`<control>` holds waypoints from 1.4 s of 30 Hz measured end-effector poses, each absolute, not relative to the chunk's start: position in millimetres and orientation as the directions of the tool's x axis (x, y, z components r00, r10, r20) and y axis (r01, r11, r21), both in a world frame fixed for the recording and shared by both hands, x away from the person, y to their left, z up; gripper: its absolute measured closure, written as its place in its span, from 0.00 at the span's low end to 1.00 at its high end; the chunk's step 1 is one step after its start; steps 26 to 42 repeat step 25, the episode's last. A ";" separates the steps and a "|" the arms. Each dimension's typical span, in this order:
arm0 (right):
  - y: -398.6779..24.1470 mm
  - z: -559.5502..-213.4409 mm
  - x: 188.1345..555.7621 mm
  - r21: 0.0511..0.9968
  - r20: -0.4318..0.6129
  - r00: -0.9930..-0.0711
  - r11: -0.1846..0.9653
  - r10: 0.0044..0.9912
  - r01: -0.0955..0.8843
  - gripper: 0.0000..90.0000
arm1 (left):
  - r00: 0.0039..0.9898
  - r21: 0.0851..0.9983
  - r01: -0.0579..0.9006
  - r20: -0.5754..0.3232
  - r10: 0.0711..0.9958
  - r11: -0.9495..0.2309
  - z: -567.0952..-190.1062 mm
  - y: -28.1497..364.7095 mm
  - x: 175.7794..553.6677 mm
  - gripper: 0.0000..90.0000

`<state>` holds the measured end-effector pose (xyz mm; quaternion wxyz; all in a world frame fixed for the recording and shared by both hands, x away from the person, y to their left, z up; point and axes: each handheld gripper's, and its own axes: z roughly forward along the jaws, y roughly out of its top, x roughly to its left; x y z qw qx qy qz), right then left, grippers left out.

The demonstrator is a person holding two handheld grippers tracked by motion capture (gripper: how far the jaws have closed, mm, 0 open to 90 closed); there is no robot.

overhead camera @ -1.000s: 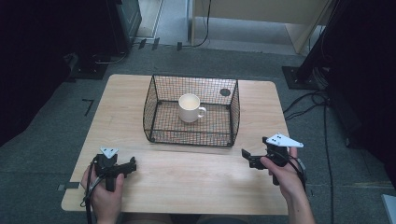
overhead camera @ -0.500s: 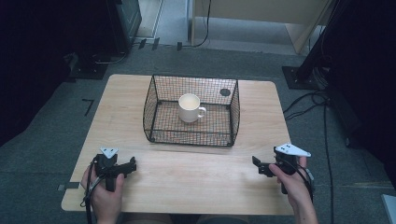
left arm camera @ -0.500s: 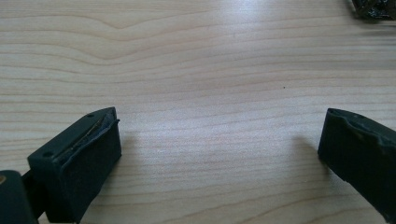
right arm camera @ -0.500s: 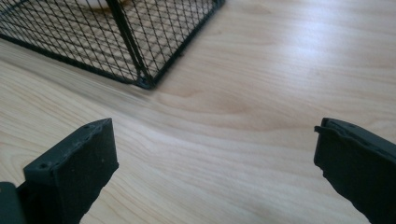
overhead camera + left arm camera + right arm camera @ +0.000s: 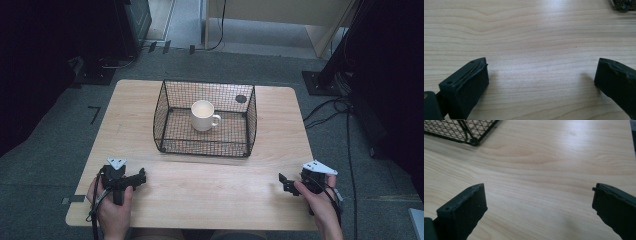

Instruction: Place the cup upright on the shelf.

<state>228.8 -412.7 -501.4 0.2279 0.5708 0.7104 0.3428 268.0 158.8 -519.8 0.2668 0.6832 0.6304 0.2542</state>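
White mug (image 5: 203, 115) stands upright inside a black wire basket (image 5: 250, 120) mid-table, handle toward the right. Left gripper (image 5: 139, 177) and right gripper (image 5: 282, 181) rest near the table's front edge, jaws spread wide, empty (a careless reach over the mesh wall could tip the mug).

A black wire basket (image 5: 205, 120) is set upright on the far middle of the light wooden worktop (image 5: 200, 190). A white mug (image 5: 204, 115) is stood upright inside it, near the centre, its handle turned to the right. A basket corner (image 5: 471, 132) is seen in the right gripper view.
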 end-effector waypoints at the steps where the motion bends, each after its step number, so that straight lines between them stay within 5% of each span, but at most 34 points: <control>1: -412.7 -501.4 228.8 0.747 0.068 -0.244 0.113 0.967 0.655 0.00 | 0.076 0.685 0.726 0.011 0.997 -0.063 -519.8 158.8 268.0 0.00; 42: -419.2 -527.3 226.2 0.710 0.026 -0.203 0.125 0.979 0.693 0.00 | 0.075 0.686 0.725 0.011 0.997 -0.063 -519.9 159.0 267.9 0.00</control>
